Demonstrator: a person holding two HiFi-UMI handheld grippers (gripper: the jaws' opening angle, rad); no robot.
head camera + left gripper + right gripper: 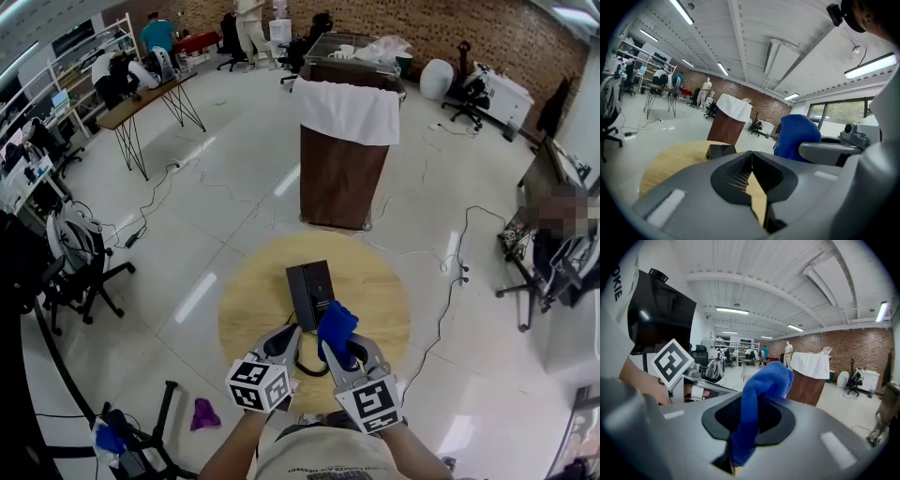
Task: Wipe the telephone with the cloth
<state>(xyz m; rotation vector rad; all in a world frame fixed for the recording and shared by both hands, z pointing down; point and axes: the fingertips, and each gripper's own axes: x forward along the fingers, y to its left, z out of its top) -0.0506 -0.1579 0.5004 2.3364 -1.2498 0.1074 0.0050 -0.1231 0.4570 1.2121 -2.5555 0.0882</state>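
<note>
A black telephone (311, 292) lies on the round wooden table (253, 309), and its black cord loops toward me between the grippers. My right gripper (343, 349) is shut on a blue cloth (336, 326) that stands up out of its jaws, just right of the phone's near end. My left gripper (287, 334) is shut with nothing in it, close to the phone's near edge. In the left gripper view the jaws (752, 159) meet, with the telephone (721, 151) beyond them and the cloth (797, 138) to the right. In the right gripper view the cloth (761, 385) fills the jaws (749, 416).
A brown cabinet draped with a white cloth (345, 141) stands beyond the table. An office chair (80, 262) and cables sit on the floor at left. A purple rag (203, 413) lies on the floor near the front left. Desks and people are far behind.
</note>
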